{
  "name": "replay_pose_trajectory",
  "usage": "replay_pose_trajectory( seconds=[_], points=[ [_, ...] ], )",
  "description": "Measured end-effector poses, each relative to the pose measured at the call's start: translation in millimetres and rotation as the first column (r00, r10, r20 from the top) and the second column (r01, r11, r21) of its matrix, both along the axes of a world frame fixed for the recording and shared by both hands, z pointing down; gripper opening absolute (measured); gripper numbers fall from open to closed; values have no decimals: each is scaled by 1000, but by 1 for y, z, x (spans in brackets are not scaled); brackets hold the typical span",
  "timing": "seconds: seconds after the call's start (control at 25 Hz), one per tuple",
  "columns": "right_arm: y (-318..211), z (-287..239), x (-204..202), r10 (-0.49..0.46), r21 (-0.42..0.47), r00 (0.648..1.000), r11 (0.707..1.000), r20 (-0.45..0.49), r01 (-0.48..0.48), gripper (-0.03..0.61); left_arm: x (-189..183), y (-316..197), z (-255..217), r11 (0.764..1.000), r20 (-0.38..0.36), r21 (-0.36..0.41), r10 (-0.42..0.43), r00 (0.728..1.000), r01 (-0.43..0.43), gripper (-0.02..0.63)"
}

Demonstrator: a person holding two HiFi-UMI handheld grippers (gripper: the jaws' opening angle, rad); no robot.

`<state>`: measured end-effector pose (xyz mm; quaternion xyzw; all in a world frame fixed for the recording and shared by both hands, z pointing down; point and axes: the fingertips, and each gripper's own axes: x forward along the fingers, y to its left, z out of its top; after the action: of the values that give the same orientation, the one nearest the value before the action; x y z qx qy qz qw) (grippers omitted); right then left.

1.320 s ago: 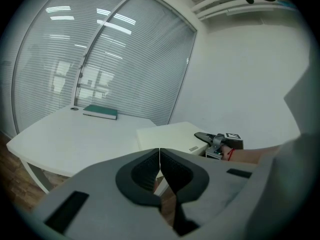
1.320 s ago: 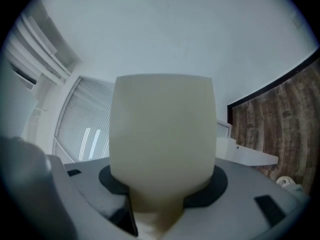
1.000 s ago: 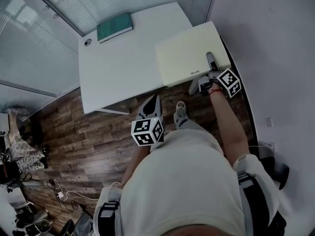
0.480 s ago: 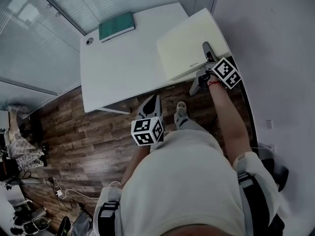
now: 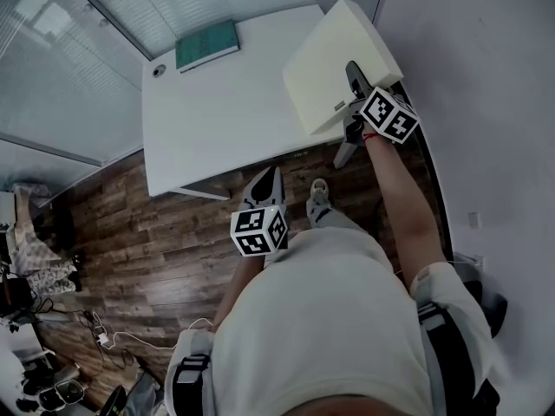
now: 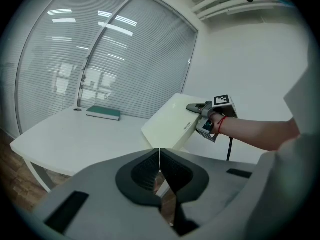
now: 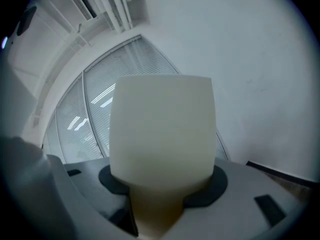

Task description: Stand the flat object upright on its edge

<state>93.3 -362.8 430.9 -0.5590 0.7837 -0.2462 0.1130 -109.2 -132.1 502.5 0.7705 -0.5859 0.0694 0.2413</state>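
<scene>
**Item 1. White table** (image 5: 217,120): our landmark. Every place below is given from it.

**Item 2. Green book** (image 5: 206,45): lies flat at the table's far edge, left of its middle. We count it as no part of the task.

**Item 3. Left gripper** (image 5: 270,177): off the table, just out from its near edge, above the wood floor. Its jaws are pressed together with nothing between them. Idle.

**Item 4. Cream slab** (image 5: 334,59), the flat object: at the table's right end. It is tilted, neither flat nor upright. Its near-right edge is raised off the table. The opposite edge appears to rest on the tabletop, though we cannot see the contact line.

**Item 5. Right gripper** (image 5: 355,89): at the table's right end, jaws moderately apart and clamped across the slab's thickness at the raised edge.

**Status, in our judgement:** grip made, slab partway up. What is left is to tip it to vertical, settle it on its edge on the table, then release and see that it stands.
</scene>
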Motion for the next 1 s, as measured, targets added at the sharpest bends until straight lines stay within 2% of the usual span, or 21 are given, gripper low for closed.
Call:
replay_pose_trajectory(
  seconds=[0.32,0.6,1.0],
  points=[
    [-3,-19,-19,-21,63,981,997,-193,34,261,1,2,-2,1000,-3,-2,-1,1000,1,23],
    [-11,-29,-40,-26,125,926,989,-376,79,262,4,1,-1,1000,-3,-4,3,1000,-3,23],
    [-24,-26,-63,-13,156,859,982,-511,107,262,3,-1,3,1000,-1,-12,-1,1000,1,23]
  ],
)
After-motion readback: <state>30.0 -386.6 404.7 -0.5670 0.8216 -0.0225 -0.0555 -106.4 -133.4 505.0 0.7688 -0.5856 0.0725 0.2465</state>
